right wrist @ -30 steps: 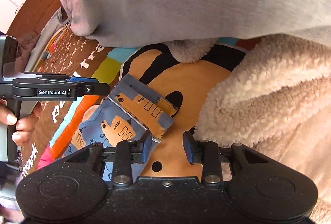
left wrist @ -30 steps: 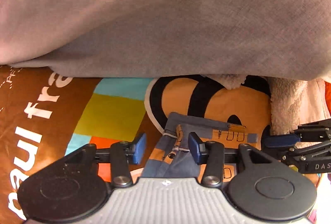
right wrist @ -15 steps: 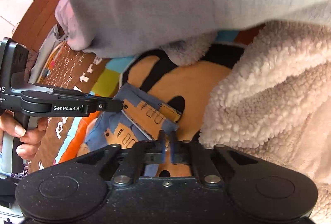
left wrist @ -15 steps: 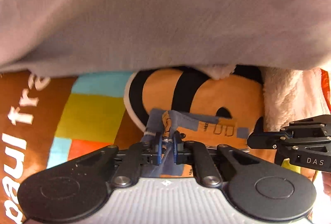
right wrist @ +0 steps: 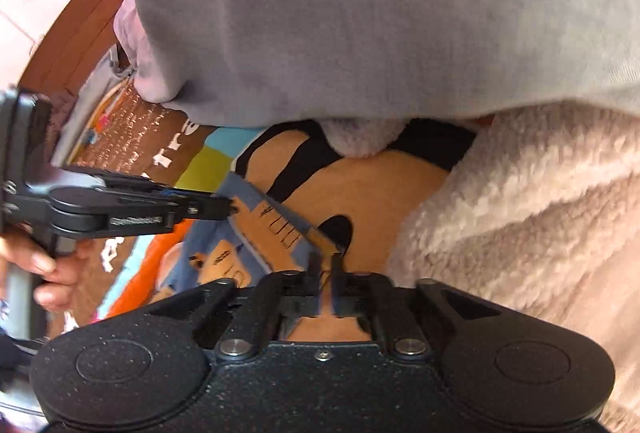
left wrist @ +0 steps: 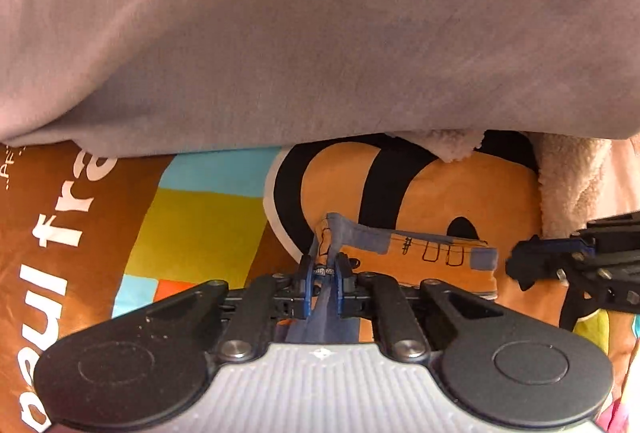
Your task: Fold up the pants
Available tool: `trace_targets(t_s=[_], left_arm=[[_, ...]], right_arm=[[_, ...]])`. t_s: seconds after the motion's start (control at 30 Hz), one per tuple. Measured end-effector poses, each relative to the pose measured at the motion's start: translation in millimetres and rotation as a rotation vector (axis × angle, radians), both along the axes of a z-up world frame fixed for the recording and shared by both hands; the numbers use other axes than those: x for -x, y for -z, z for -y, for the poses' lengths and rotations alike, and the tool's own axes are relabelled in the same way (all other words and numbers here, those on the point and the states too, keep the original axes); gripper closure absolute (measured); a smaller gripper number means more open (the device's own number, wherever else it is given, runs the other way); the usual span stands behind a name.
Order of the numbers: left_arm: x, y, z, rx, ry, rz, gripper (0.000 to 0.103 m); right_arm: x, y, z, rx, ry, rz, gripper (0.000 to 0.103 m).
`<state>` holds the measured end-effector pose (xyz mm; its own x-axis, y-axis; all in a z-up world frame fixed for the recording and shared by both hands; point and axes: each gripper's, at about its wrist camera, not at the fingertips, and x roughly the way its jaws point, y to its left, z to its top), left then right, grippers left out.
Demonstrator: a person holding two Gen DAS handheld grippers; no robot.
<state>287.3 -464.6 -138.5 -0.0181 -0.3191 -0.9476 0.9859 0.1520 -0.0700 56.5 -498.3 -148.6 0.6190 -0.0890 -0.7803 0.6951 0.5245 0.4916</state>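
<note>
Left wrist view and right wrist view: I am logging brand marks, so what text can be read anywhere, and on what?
"paul fra", white letters cut off by the grey garment, on the brown bedspread.
"tr", partial white letters, on the same bedspread in the right wrist view.
Label on the left gripper arm: blurred, unreadable.
Small white script on the bedspread: too small to read.
Pants: drawn marks only, no words.

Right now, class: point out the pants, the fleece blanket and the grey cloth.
pants [right wrist: 276, 229]: right wrist view, on the orange-and-blue printed panel.
fleece blanket [right wrist: 532, 217]: right wrist view, on its fluffy cream pile.
grey cloth [left wrist: 320, 33]: left wrist view, middle of the hanging fabric.
</note>
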Motion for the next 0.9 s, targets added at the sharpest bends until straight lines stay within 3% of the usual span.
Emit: trace_targets(t_s=[0.17, 0.2, 0.23, 0.27, 0.47, 0.6, 0.63, 0.73, 0.9], left_arm=[[-5, 0, -4, 0.008, -0.019, -0.016, 0.09], [-5, 1, -4, 0.008, -0.019, -0.015, 0.09], [-5, 0, -4, 0.008, -0.02, -0.015, 0.09], [-5, 1, -4, 0.009, -0.023, -0.015, 0.09], [-6, -2, -8, 0.043, -0.05, -0.019, 0.09], [-4, 7, -12, 0.072, -0.102, -0.017, 0.078], [-4, 7, -13, 0.073, -0.114, -0.008, 0.07], [-7, 1, -23, 0.091, -0.167, 0.006, 0.058], [-5, -29, -68, 0.201, -0.322, 0.077, 0.058]], right_arm=[[-8, 3, -3, -0.032, -0.01, 0.015, 0.067], [-12, 5, -3, -0.038, -0.005, 0.006, 0.067], [-16, 8, -3, -0.034, -0.002, -0.013, 0.077], [-20, 10, -4, -0.021, -0.006, -0.034, 0.1], [-30, -7, -11, 0.132, -0.058, -0.041, 0.1], [-31, 13, -6, 0.092, -0.032, -0.109, 0.1], [-31, 15, -6, 0.091, -0.029, -0.11, 0.099], [-32, 8, -8, 0.116, -0.064, -0.101, 0.086], [-31, -13, -14, 0.279, -0.21, -0.069, 0.082]])
